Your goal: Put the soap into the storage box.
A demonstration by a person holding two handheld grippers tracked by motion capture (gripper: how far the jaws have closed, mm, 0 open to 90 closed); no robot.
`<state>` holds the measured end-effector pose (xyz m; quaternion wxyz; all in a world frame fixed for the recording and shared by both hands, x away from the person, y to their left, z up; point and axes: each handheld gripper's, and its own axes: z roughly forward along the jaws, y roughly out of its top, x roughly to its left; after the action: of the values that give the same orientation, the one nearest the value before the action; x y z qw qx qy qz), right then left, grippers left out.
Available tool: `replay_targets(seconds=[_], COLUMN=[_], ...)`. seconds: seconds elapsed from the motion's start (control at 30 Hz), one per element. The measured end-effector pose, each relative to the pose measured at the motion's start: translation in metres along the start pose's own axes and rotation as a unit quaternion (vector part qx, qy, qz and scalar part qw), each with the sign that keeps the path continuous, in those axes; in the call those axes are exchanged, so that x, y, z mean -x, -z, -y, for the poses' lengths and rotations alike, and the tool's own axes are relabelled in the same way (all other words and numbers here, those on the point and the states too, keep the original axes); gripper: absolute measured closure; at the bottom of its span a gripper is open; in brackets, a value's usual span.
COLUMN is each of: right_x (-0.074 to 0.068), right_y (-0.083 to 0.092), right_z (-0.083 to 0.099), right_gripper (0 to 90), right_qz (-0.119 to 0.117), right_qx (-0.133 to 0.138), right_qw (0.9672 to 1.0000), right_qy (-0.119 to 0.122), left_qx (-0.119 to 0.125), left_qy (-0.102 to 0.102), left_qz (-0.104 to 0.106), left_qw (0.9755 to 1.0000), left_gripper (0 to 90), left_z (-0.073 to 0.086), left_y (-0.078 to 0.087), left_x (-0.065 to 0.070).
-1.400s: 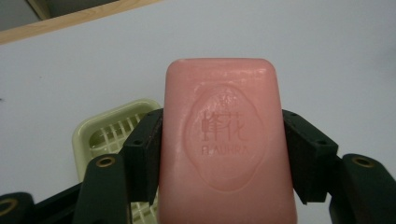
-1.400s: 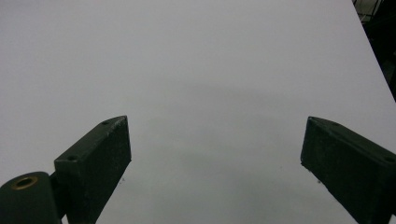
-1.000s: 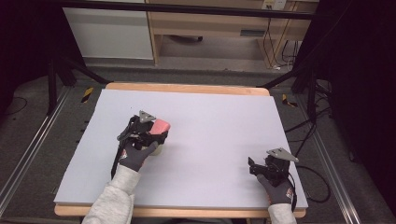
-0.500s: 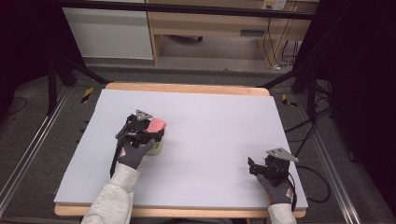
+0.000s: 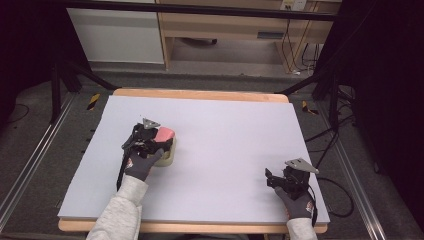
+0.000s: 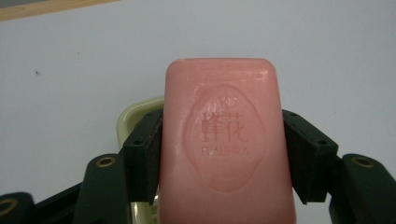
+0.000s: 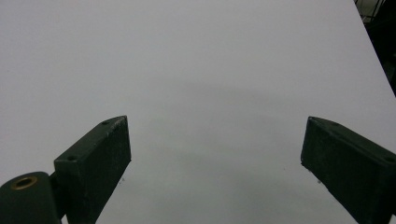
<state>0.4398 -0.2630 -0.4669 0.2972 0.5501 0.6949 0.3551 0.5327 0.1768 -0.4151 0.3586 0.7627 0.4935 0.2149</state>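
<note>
A pink bar of soap (image 6: 224, 140) with an embossed oval stamp sits between the two black jaws of my left gripper (image 6: 223, 154), which is shut on its long sides. In the high view that left gripper (image 5: 156, 141) holds the pink soap (image 5: 165, 134) at the table's left middle, just over a pale cream soap dish (image 5: 167, 157). The dish's rim (image 6: 133, 114) peeks out behind the left jaw. My right gripper (image 5: 272, 179) rests near the table's front right, and its jaws (image 7: 215, 158) stand wide apart with only bare table between them.
The table is covered by a light grey mat (image 5: 230, 135) with a wooden edge (image 5: 200, 94) at the far side. Cables (image 5: 330, 200) trail off the right edge. Shelving and dark stands lie beyond the table.
The left hand with the soap has shifted slightly toward the near side, over the dish. The right hand has stayed where it was.
</note>
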Motion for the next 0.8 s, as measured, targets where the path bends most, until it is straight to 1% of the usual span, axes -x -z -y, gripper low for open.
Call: replay_targets(seconds=[0.23, 0.27, 0.3, 0.33, 0.37, 0.4, 0.53, 0.63, 0.8], right_x=[0.0, -0.001, -0.001, -0.001, -0.001, -0.001, -0.001, -0.001, -0.001], right_y=[-0.001, -0.001, -0.001, -0.001, -0.001, -0.001, -0.001, -0.002, -0.002], right_z=[0.0, 0.0, 0.0, 0.0, 0.0, 0.0, 0.0, 0.0, 0.0], right_gripper=[8.7, 8.7, 8.7, 8.7, 8.7, 8.8, 8.7, 8.7, 8.7], right_qz=[0.001, 0.001, 0.002, 0.002, 0.003, 0.003, 0.004, 0.003, 0.003], right_qx=[-0.001, -0.001, -0.002, -0.002, -0.002, -0.002, -0.002, -0.003, -0.003], right_qw=[1.0, 1.0, 1.0, 1.0, 1.0, 1.0, 1.0, 1.0, 1.0], right_qy=[0.0, 0.0, -0.002, -0.001, 0.0, 0.001, 0.001, 0.001, 0.001], left_qx=[-0.005, -0.008, -0.007, -0.01, -0.007, -0.011, -0.013, -0.018, -0.021], left_qy=[0.0, -0.003, 0.0, -0.002, 0.001, -0.001, 0.002, 0.0, 0.002], left_qz=[-0.005, -0.005, -0.006, -0.007, -0.007, -0.009, -0.011, -0.014, -0.017], left_qw=[1.0, 0.9999, 1.0, 0.9999, 0.9999, 0.9999, 0.9998, 0.9997, 0.9996], left_gripper=[37.2, 37.2, 37.2, 37.2, 37.2, 37.2, 37.2, 37.2, 37.2], left_z=[0.003, 0.004, 0.004, 0.005, 0.005, 0.006, 0.008, 0.01, 0.011], left_y=[-0.004, -0.004, -0.005, -0.006, -0.007, -0.007, -0.01, -0.012, -0.015], left_x=[-0.002, -0.002, -0.002, -0.002, -0.002, -0.003, -0.003, -0.005, -0.007])
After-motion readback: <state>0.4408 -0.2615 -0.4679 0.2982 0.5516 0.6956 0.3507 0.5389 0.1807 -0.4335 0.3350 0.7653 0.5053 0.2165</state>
